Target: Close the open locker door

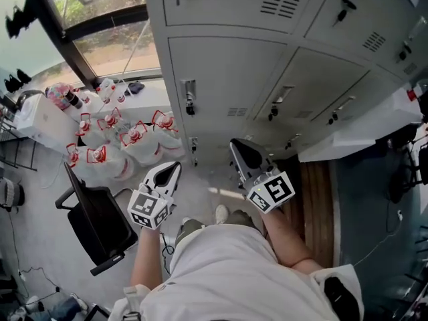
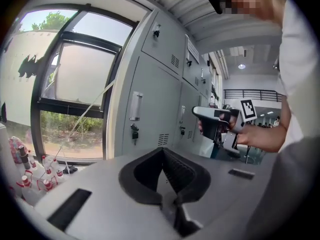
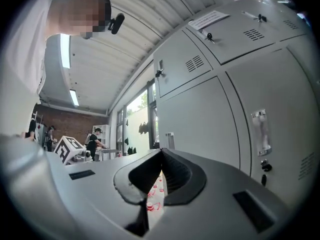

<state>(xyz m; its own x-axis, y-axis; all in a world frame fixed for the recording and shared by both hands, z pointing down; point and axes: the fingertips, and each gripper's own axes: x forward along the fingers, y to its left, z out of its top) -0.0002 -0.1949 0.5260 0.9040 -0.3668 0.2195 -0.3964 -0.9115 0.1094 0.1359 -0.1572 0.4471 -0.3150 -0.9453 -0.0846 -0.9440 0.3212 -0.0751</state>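
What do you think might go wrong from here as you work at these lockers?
1. The left tongs and right tongs are both shut and near keys dangling from the lockers; a swing could snag one.
2. The office chair and bagged bottles crowd the floor on the left; a sidestep might trip you.

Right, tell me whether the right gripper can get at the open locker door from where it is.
Probably yes. The right gripper, fingers shut, sits low before the lockers, close to the near edge of the open locker door, with nothing visible between them. A short sideways move should reach it.
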